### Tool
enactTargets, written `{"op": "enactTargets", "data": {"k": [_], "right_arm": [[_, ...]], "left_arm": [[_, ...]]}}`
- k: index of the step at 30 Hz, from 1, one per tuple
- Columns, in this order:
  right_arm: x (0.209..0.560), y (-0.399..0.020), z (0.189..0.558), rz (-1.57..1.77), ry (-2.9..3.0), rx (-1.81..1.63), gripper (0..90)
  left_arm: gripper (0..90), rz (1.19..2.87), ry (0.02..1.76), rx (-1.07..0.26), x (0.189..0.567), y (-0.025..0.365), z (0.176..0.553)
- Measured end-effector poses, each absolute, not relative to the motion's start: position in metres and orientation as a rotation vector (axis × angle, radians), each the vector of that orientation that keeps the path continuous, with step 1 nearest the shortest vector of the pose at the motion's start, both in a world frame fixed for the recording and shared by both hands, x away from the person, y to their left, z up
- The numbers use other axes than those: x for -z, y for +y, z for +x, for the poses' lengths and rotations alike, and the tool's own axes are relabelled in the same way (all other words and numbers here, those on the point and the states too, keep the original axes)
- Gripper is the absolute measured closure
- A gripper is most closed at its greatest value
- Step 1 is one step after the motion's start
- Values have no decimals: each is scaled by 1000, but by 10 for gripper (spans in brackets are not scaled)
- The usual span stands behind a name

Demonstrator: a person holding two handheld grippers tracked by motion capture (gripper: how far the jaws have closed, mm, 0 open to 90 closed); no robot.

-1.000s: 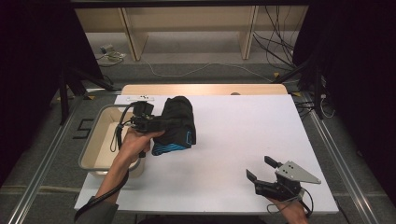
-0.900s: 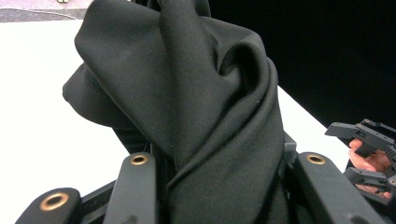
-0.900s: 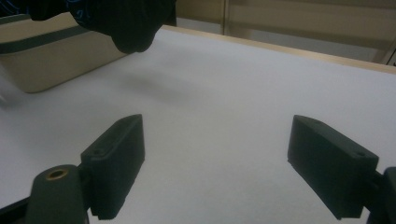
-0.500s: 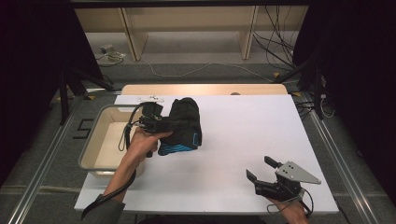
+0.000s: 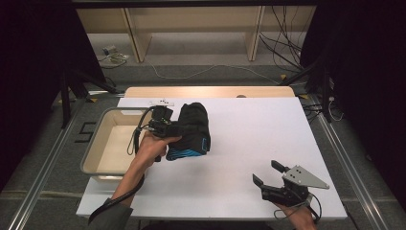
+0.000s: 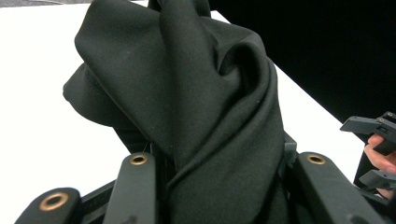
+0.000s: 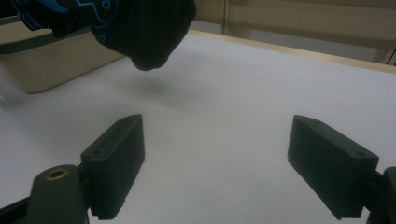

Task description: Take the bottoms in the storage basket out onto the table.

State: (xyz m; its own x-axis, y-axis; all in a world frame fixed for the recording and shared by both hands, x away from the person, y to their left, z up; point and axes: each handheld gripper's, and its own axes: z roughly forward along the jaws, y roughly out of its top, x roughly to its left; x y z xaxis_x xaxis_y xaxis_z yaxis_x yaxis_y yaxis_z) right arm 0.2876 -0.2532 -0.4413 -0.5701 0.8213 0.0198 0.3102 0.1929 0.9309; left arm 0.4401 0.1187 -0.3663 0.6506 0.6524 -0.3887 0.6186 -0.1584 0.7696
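A bunched black garment with a blue pattern (image 5: pixel 194 127) hangs above the left part of the white table (image 5: pixel 253 129). My left gripper (image 5: pixel 176 129) is shut on it from its left side. In the left gripper view the black cloth (image 6: pixel 196 93) is wedged between both jaws of that gripper (image 6: pixel 224 182), and the other gripper (image 6: pixel 373 140) shows at the right edge. My right gripper (image 5: pixel 266 172) rests near the table's front right, open, with nothing between its jaws. From the right gripper view (image 7: pixel 215 154) the garment (image 7: pixel 140 28) hangs clear of the table at upper left.
A beige tub (image 5: pixel 115 143) stands at the table's left edge, just left of the garment, and shows in the right gripper view (image 7: pixel 56 60). A wooden strip (image 5: pixel 210 91) runs along the far edge. Shelving and cables (image 5: pixel 201 72) lie beyond it.
My left hand has carried the garment a little to the right, from the tub's edge out over the table. The right gripper has not moved.
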Motion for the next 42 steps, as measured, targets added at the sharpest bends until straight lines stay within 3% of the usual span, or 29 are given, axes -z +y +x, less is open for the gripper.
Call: {"op": "enactTargets", "data": {"k": [42], "right_arm": [[441, -253, 287, 1048, 1990, -1367, 198]], "left_arm": [[576, 1914, 1059, -35, 389, 86, 454]]}}
